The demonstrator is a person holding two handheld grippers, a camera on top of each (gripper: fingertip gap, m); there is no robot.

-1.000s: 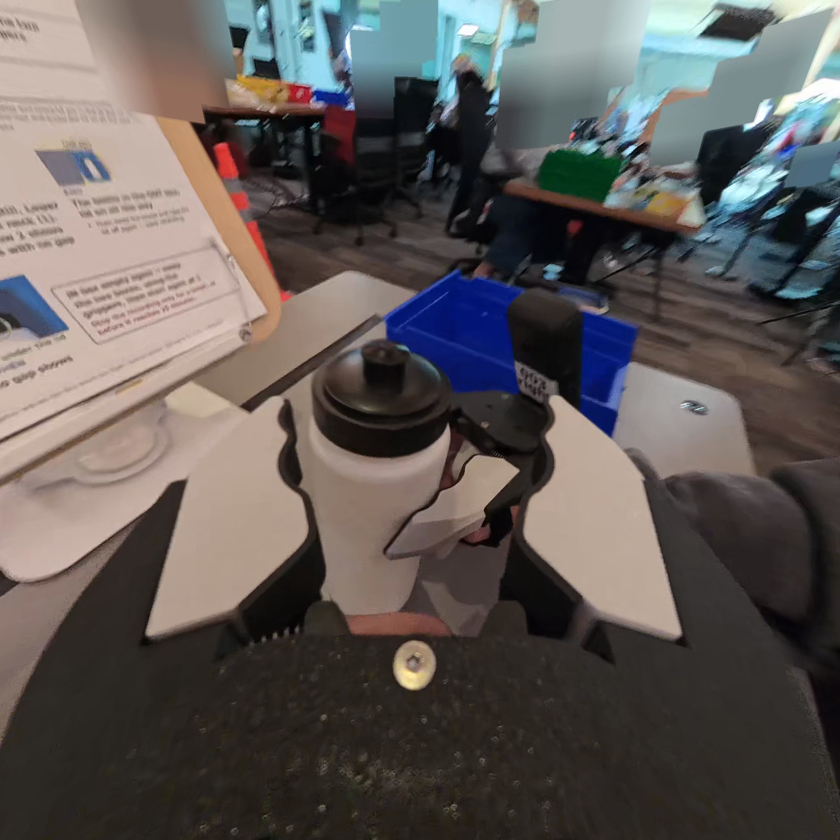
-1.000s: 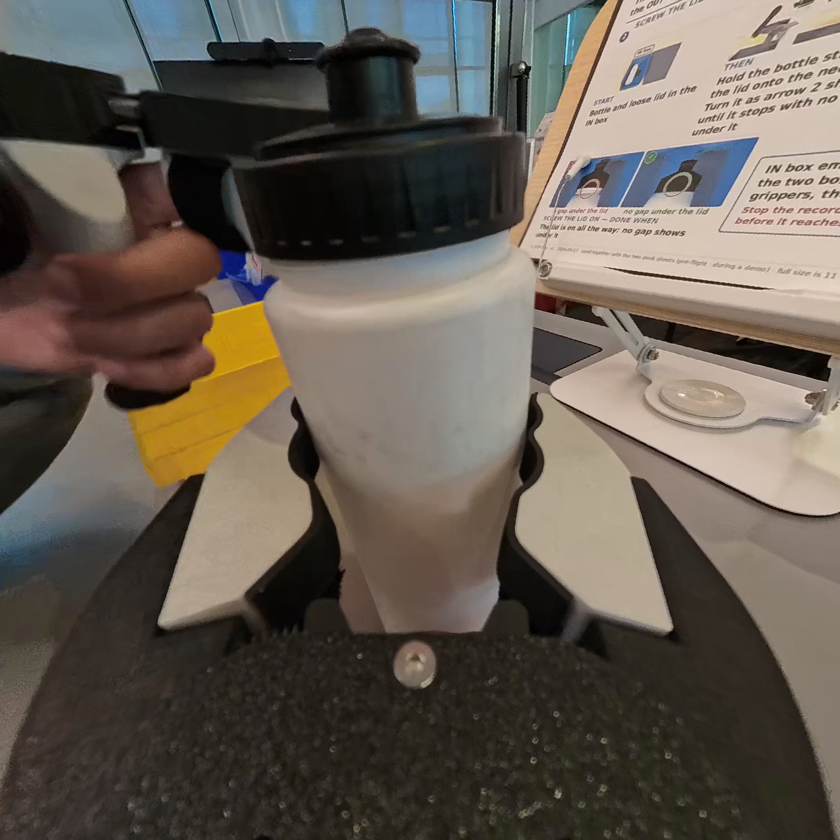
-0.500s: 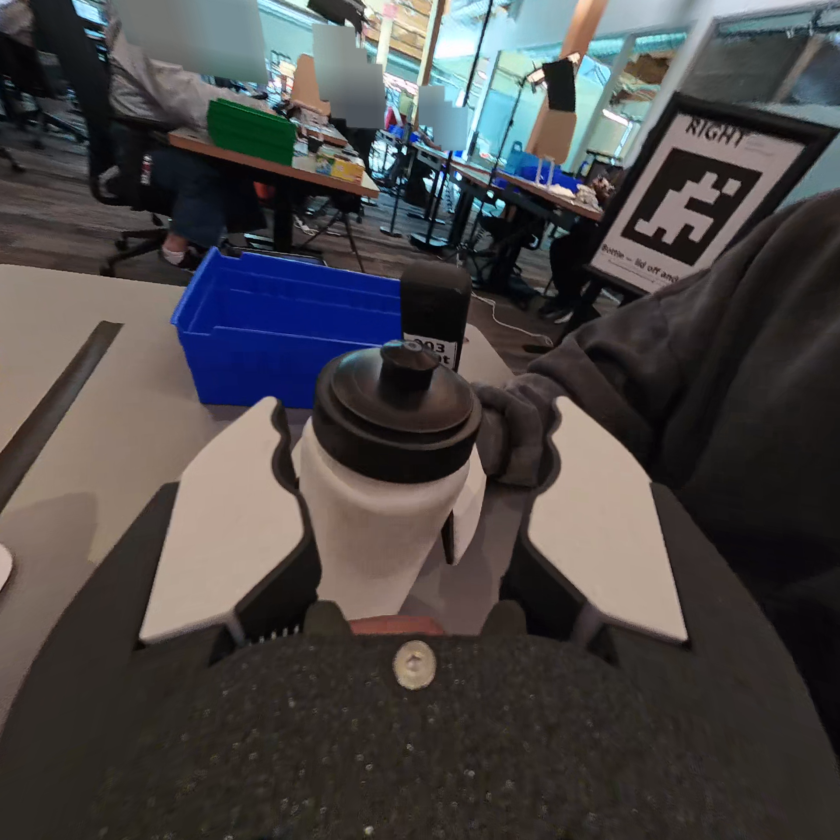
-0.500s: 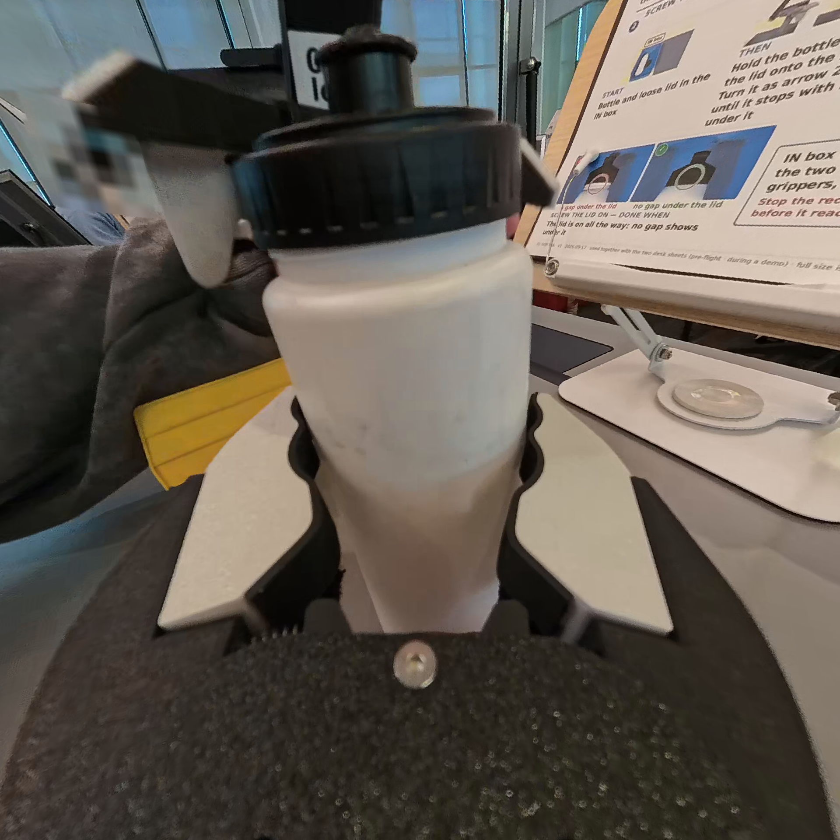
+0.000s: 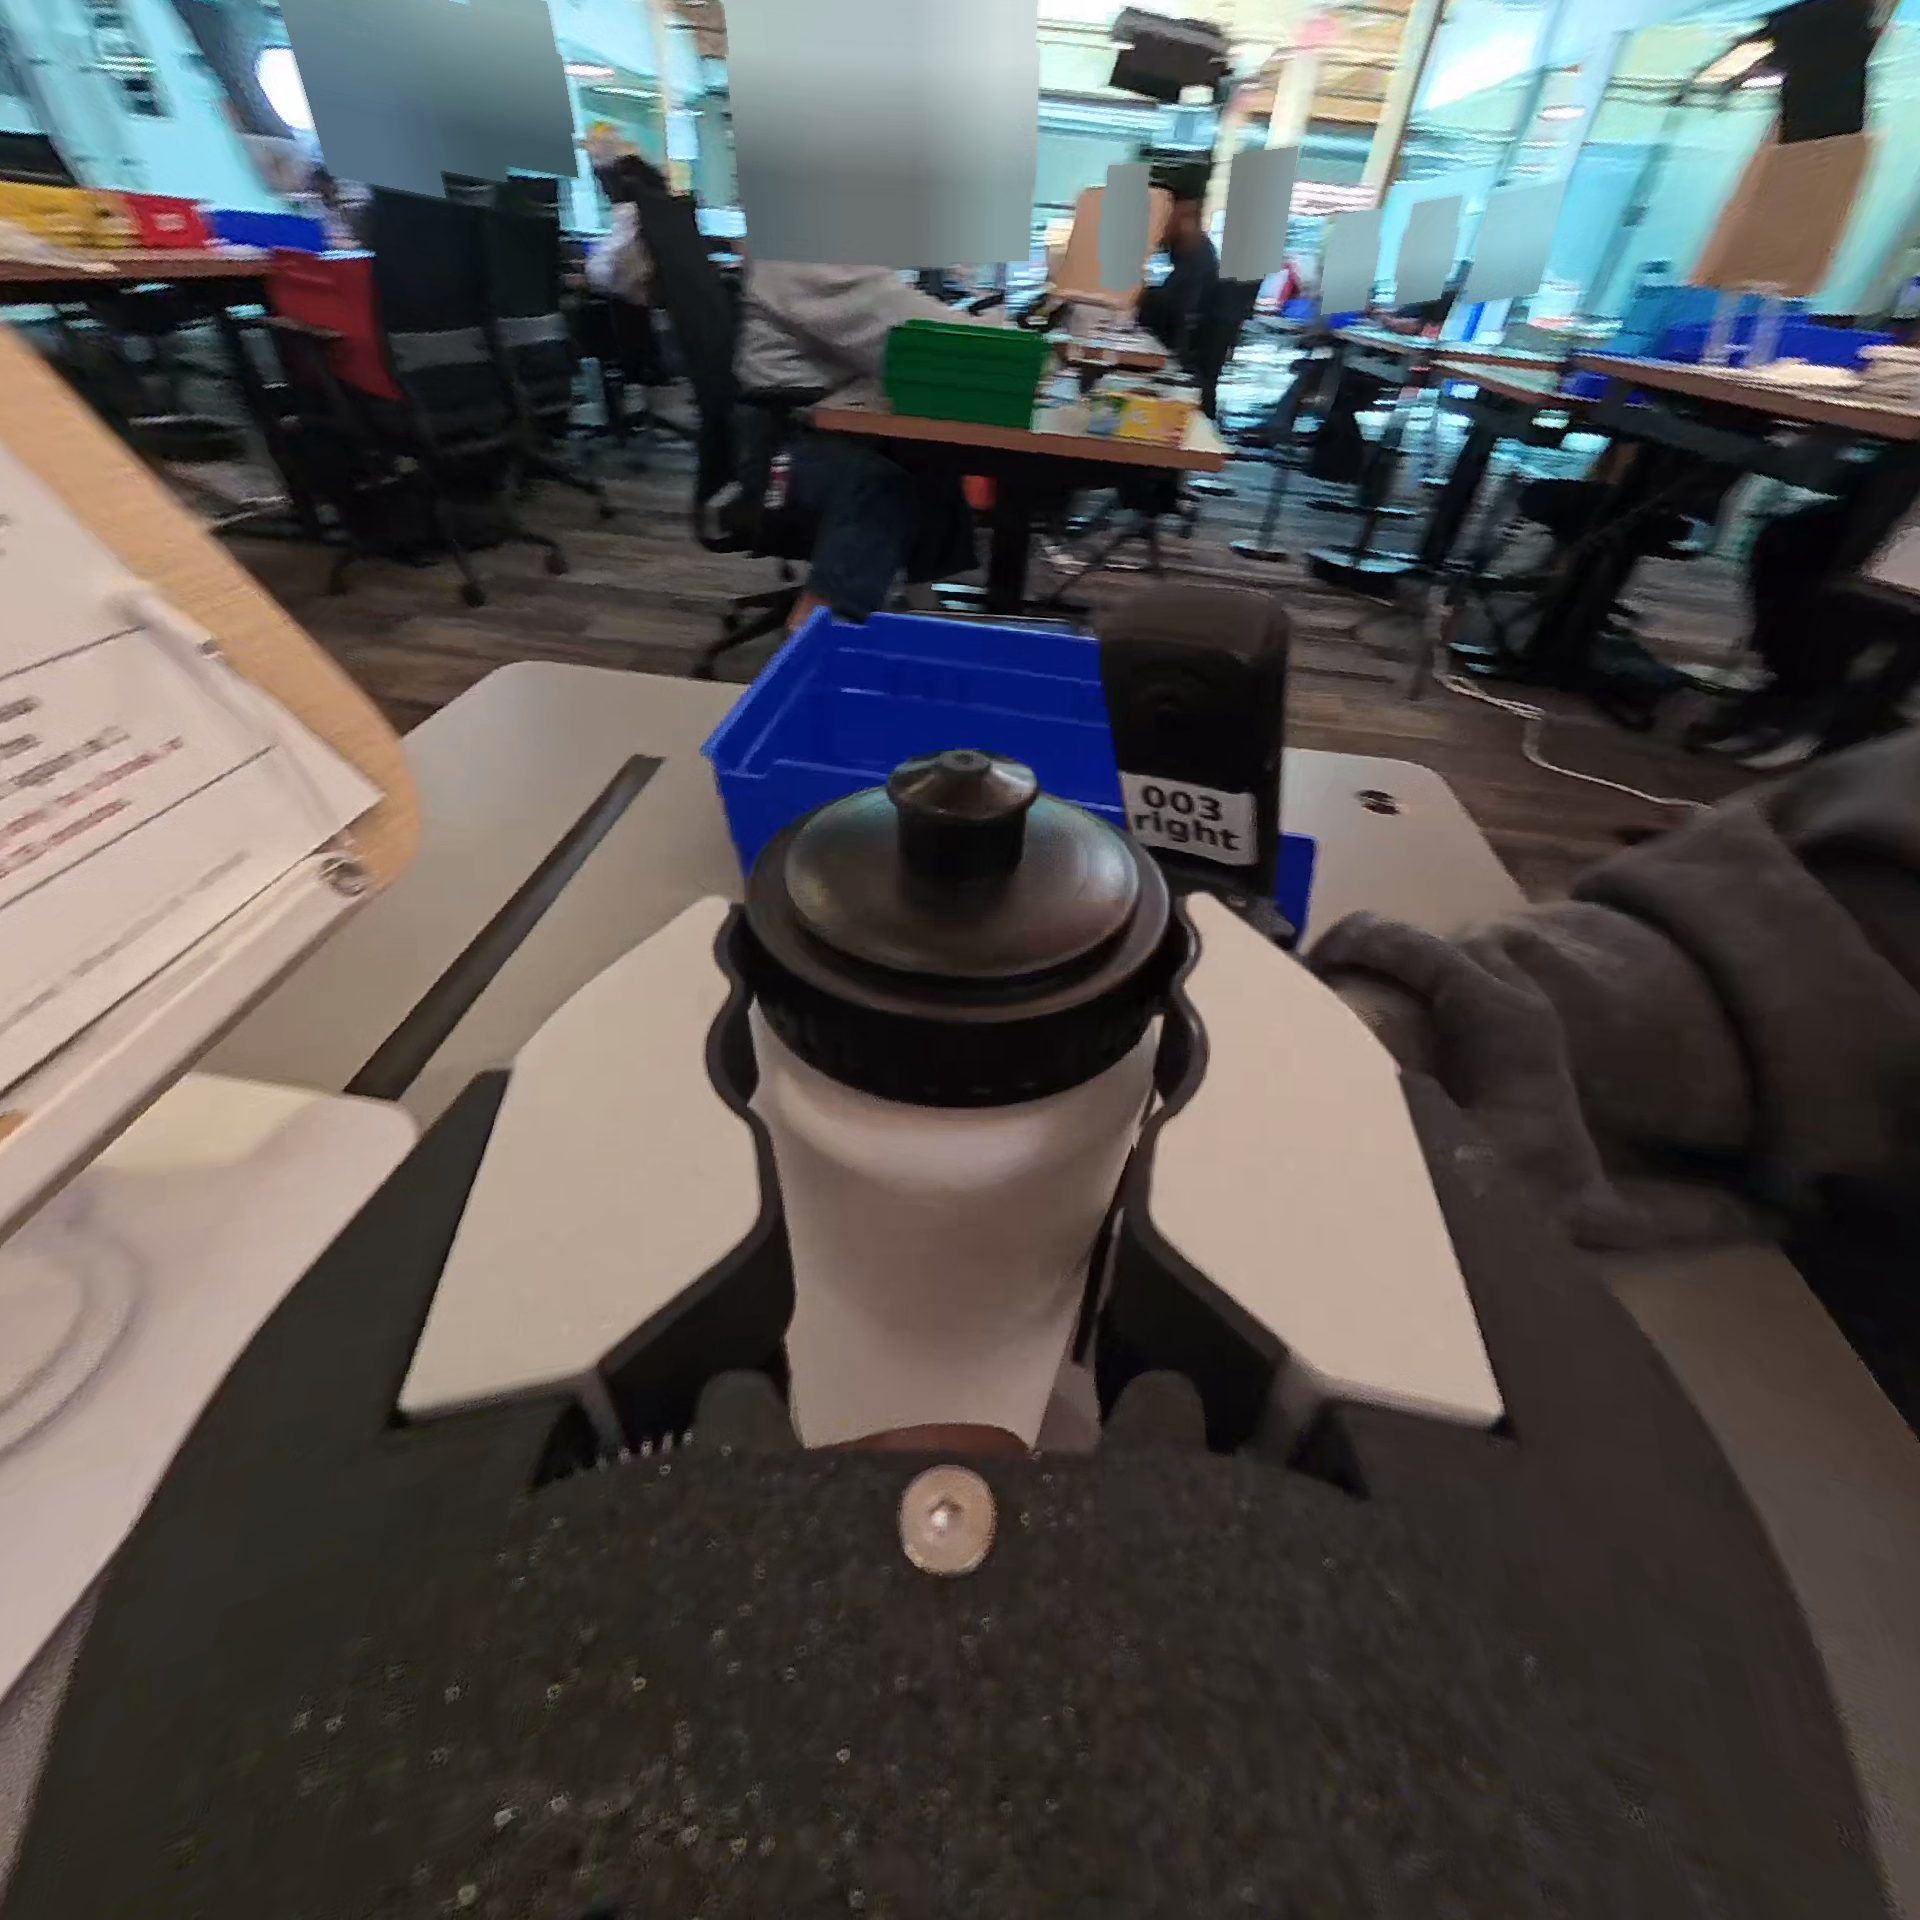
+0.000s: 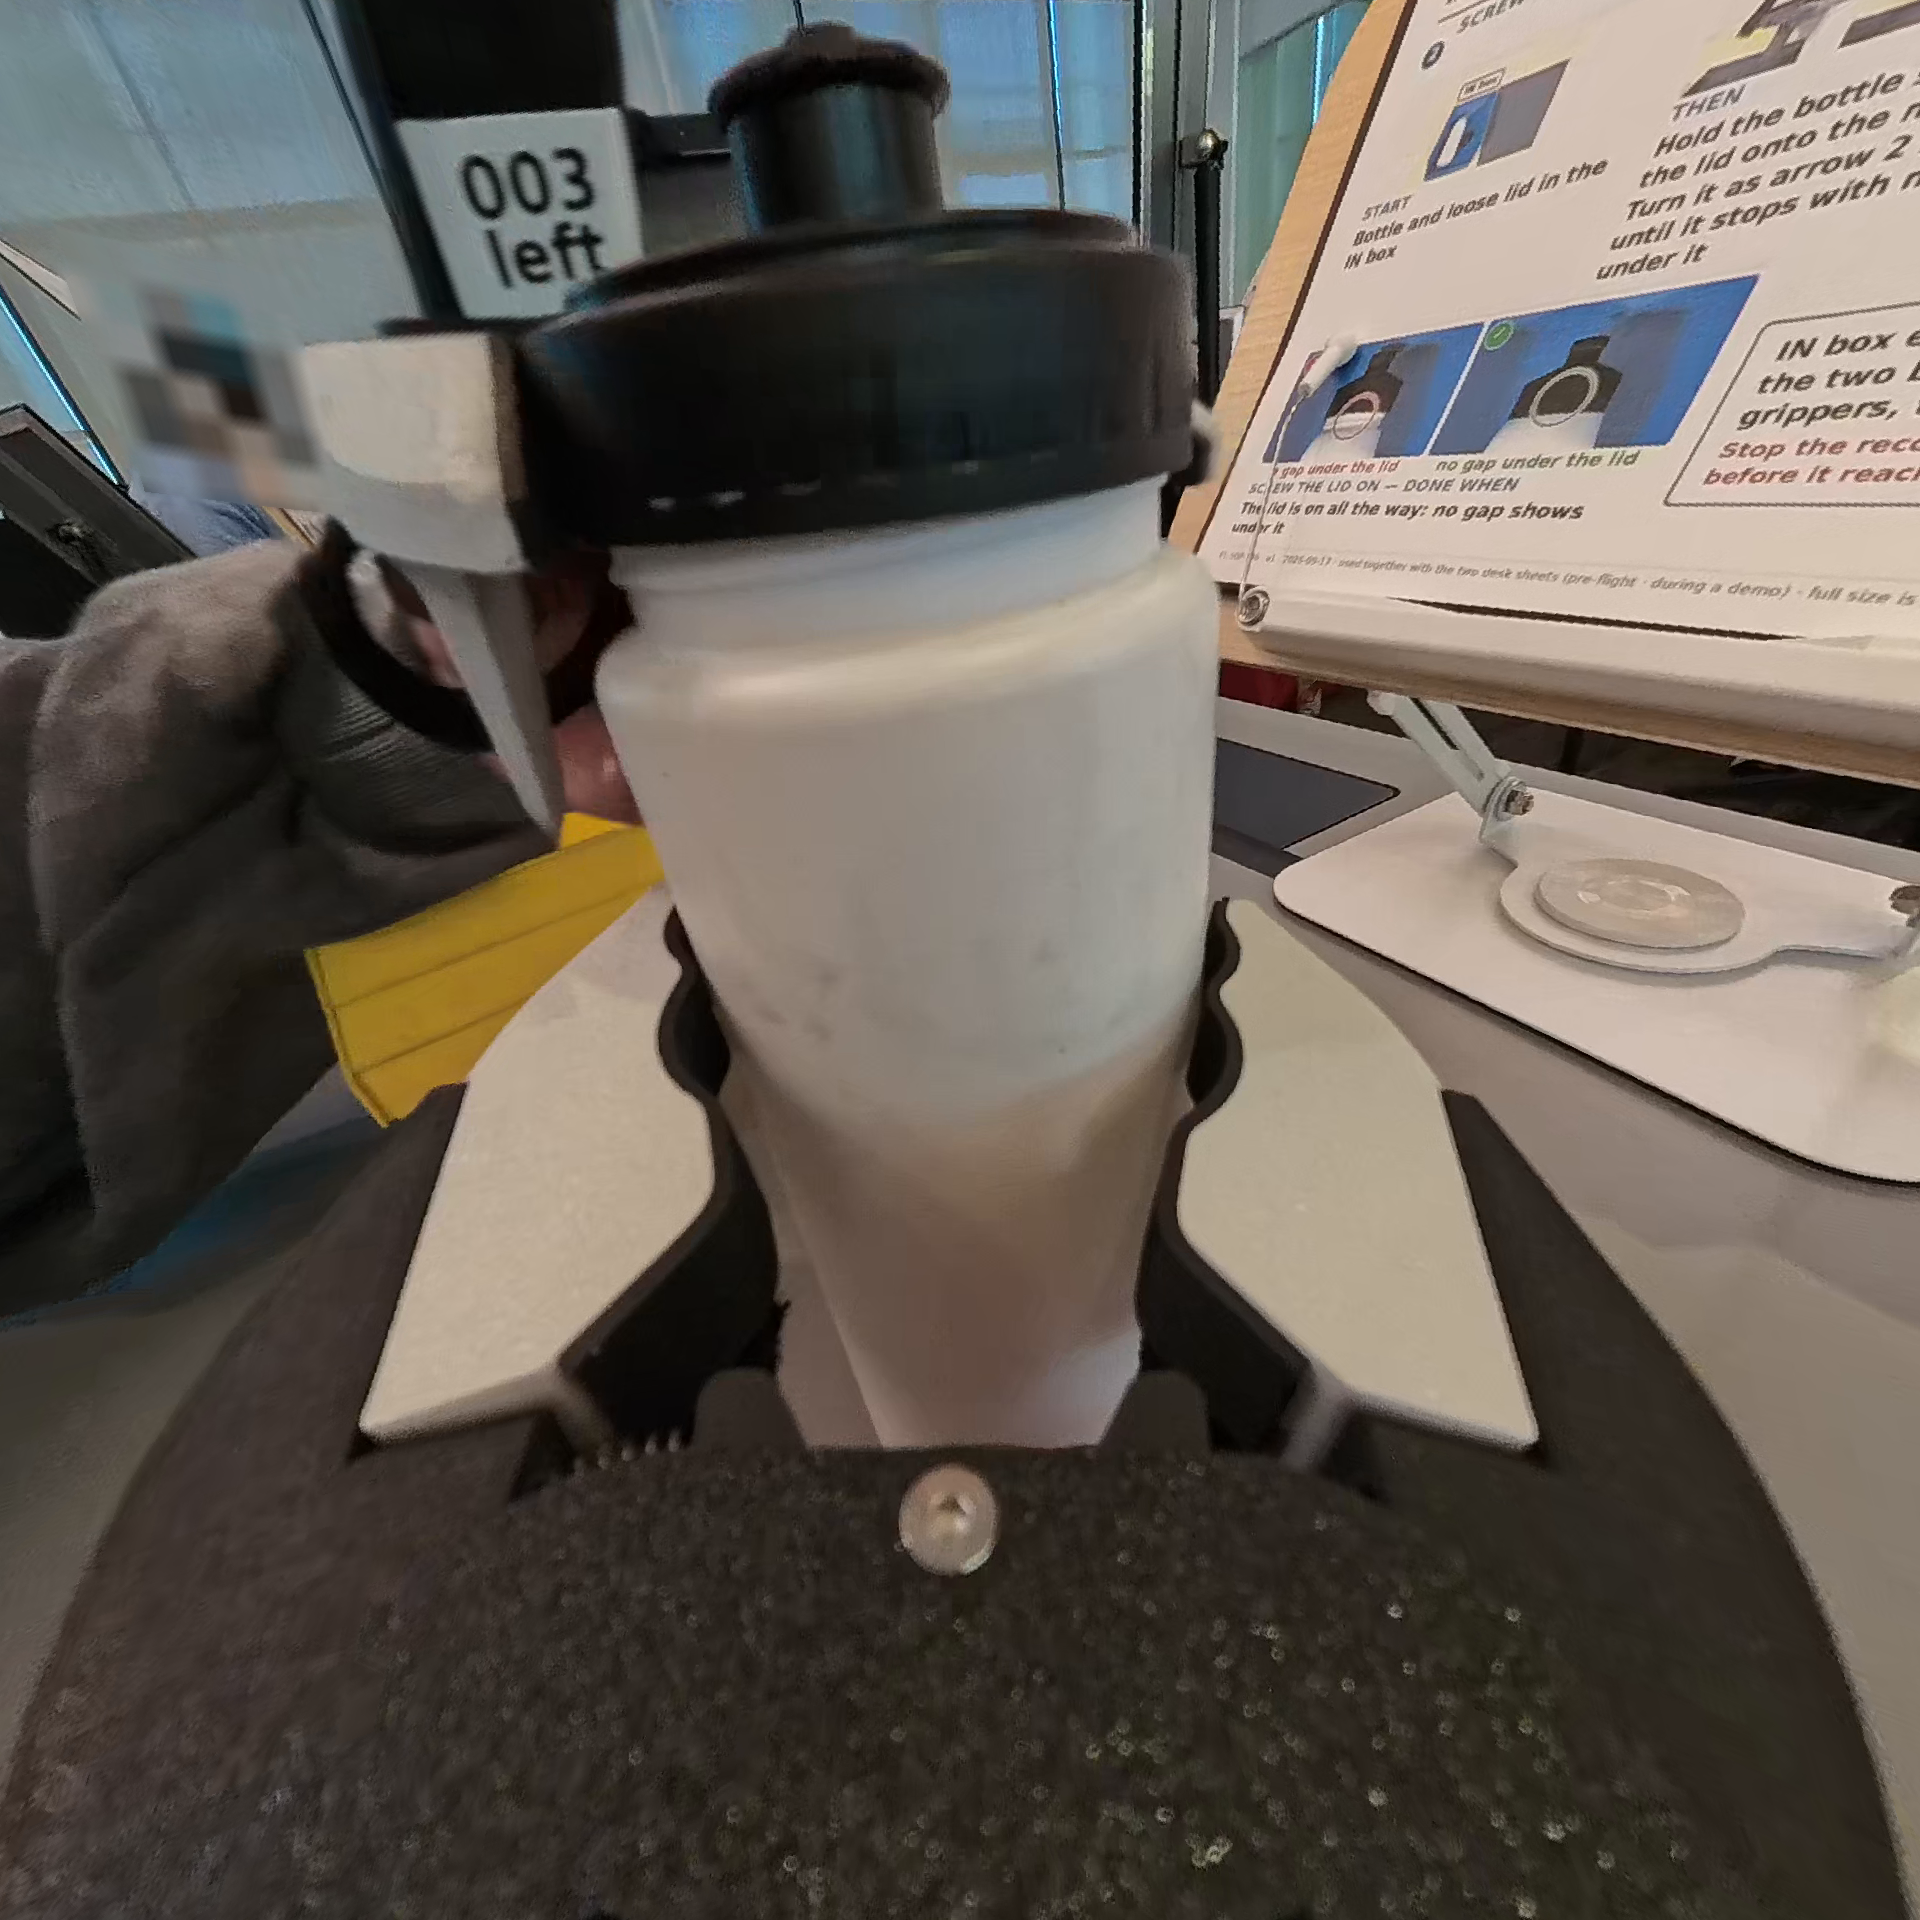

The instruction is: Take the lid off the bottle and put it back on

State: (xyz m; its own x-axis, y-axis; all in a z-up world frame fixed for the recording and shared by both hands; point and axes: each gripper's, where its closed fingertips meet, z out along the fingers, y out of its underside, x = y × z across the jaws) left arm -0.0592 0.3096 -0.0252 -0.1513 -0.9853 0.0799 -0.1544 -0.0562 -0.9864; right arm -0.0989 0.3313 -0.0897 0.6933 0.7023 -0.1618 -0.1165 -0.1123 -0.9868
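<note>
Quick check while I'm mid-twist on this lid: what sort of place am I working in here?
Likely an open-plan lab or workshop office: rows of desks with rolling chairs, blue parts bin on your table, an instruction sheet on a stand beside the bottle.

I see a white sticker (image 5: 1190, 821) with printed characters on a black upright housing (image 5: 1195, 696) behind the white plastic bottle (image 5: 935, 1195). From the right wrist, I see a similar sticker (image 6: 530, 213) behind the black ribbed lid (image 6: 852, 384). A white printed instruction sheet (image 6: 1621, 312) stands on a wooden board stand (image 6: 1288, 343); its writing is blurred in the left view.
</note>
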